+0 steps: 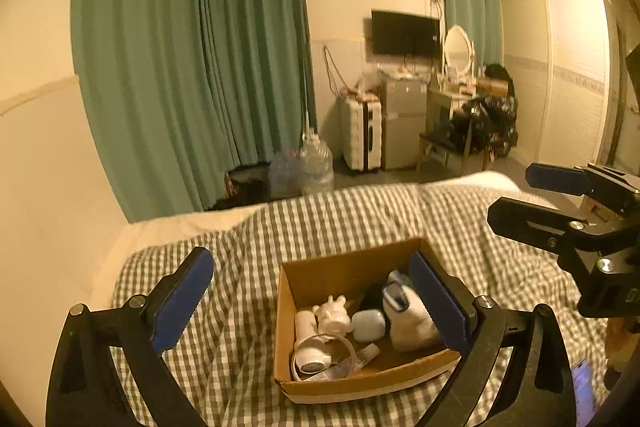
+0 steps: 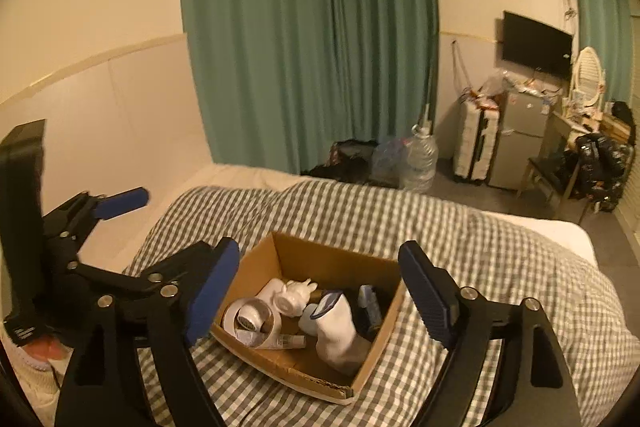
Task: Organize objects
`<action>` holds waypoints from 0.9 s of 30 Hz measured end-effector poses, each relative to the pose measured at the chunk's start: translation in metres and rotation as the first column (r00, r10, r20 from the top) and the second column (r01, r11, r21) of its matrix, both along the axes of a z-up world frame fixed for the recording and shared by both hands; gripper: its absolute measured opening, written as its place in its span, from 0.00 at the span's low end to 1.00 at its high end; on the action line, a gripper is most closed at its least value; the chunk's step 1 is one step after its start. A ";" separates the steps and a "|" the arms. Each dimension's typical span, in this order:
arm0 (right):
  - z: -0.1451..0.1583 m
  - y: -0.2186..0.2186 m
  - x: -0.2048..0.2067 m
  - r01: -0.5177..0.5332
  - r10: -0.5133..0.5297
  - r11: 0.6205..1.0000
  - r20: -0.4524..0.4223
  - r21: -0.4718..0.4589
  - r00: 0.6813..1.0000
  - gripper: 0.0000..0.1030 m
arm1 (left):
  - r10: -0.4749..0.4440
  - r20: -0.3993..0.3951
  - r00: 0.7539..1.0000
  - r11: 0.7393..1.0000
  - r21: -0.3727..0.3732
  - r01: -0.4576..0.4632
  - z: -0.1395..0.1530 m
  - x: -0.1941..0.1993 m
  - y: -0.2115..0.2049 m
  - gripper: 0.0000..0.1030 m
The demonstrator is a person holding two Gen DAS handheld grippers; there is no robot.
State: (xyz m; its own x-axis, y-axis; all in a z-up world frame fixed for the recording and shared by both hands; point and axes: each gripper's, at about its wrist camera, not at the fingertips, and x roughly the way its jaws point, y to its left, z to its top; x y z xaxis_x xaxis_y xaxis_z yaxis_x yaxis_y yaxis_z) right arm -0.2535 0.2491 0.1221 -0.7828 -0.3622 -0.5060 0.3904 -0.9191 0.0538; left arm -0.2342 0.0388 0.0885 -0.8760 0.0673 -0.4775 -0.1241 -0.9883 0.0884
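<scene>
Cardboard box on the bed already held the small items; left gripper and right gripper hovered wide, empty, so sorting looked nearly finished.

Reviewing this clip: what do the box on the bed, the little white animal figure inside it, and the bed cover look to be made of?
Box: brown corrugated cardboard, matte; raw cut edges and folded flaps show.
Animal figure: probably glazed ceramic or hard plastic; smooth white surface with a slight sheen, can't tell which.
Bed cover: woven fabric, likely cotton, in a grey-and-white check; it drapes softly and wrinkles.
</scene>
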 end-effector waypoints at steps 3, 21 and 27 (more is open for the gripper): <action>0.018 0.003 0.012 0.038 -0.038 0.999 -0.038 0.004 0.999 0.89 | 0.017 -0.042 0.999 1.000 0.009 -0.017 0.017 0.013 0.000 0.99; 0.049 0.018 0.065 0.221 -0.225 0.974 -0.201 -0.043 0.953 0.98 | 0.154 -0.192 0.969 0.987 0.068 -0.144 0.038 0.059 -0.006 1.00; 0.015 0.017 0.077 0.246 -0.240 0.969 -0.176 0.016 0.955 0.98 | 0.179 -0.169 0.969 0.983 0.083 -0.167 0.008 0.071 -0.009 1.00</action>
